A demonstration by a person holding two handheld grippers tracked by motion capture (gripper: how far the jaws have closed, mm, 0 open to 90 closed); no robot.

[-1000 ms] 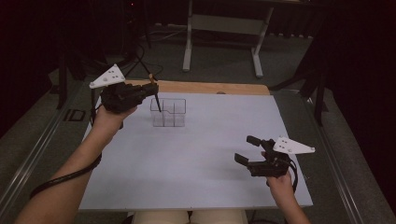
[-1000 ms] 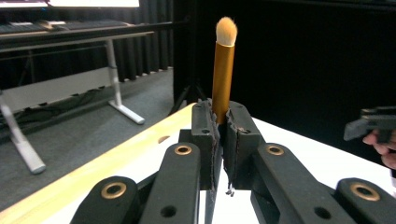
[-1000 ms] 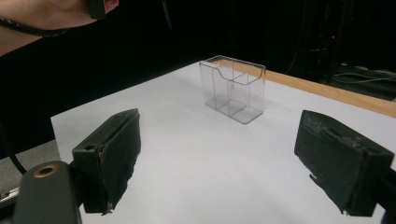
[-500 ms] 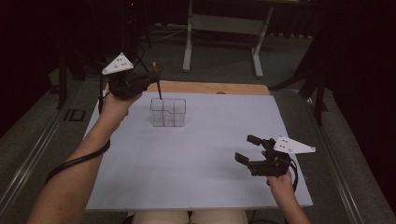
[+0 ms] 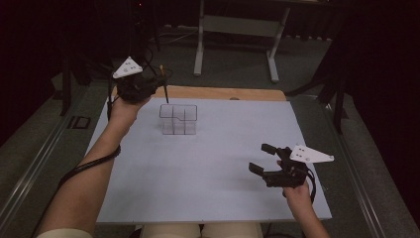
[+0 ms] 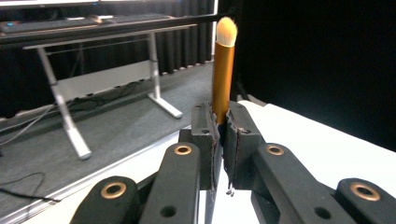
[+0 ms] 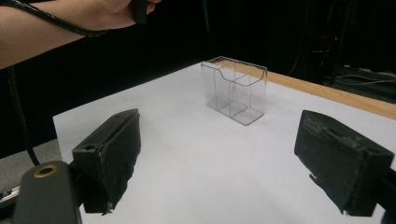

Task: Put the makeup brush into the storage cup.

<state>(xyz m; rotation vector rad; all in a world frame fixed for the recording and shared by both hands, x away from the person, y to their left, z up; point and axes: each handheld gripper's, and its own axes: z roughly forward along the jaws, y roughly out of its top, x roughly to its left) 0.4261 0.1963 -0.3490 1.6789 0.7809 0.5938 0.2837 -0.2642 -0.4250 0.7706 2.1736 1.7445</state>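
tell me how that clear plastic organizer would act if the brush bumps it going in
The clear organizer looks thin-walled and empty, so it is probably light and may slide on the smooth white table. It stands tall on a narrow base, so a knock near the rim might tip it. The brush, clamped in the left gripper, seems stiff.

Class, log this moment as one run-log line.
left gripper: shut on brush | right gripper: open | clear organizer: empty
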